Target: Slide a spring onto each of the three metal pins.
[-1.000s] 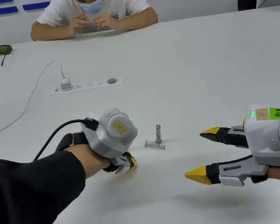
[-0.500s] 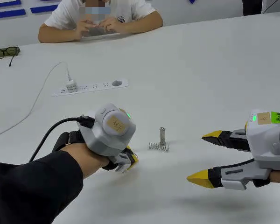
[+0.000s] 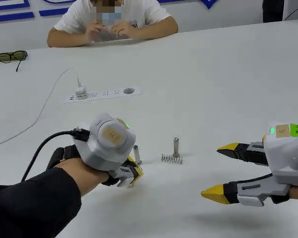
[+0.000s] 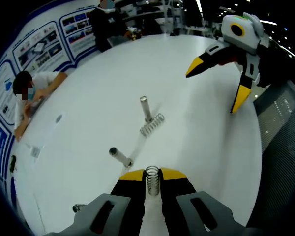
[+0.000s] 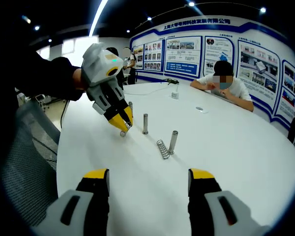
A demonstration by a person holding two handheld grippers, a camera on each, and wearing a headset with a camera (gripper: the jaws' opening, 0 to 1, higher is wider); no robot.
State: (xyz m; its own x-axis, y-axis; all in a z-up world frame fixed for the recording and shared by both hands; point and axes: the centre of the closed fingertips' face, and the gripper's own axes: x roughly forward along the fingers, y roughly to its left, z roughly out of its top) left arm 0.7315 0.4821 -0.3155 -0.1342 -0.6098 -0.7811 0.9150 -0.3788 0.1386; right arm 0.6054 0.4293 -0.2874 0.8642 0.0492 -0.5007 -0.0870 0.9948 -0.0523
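My left gripper [image 3: 132, 176] [image 4: 151, 173] is shut on a small steel spring [image 4: 151, 183], tips low over the white table. A bare upright pin [image 3: 137, 154] [image 4: 120, 157] stands just beyond those tips. Farther right stands a second bare pin [image 3: 176, 147] [image 4: 145, 108] with a loose spring [image 3: 171, 158] [image 4: 151, 124] lying at its foot. A third pin [image 5: 131, 109] shows behind the left gripper [image 5: 120, 118] in the right gripper view, partly hidden. My right gripper [image 3: 219, 171] [image 5: 148, 176] hovers open and empty to the right of the pins.
A white power strip [image 3: 104, 93] with a plugged-in cable lies farther back on the table [image 3: 213, 84]. Dark glasses [image 3: 9, 56] rest at the far left. A person [image 3: 114, 22] sits at the far edge, hands together.
The head camera has shifted. My left gripper has drawn slightly left with the spring, uncovering the pin beside it. The right gripper stays open in about the same place.
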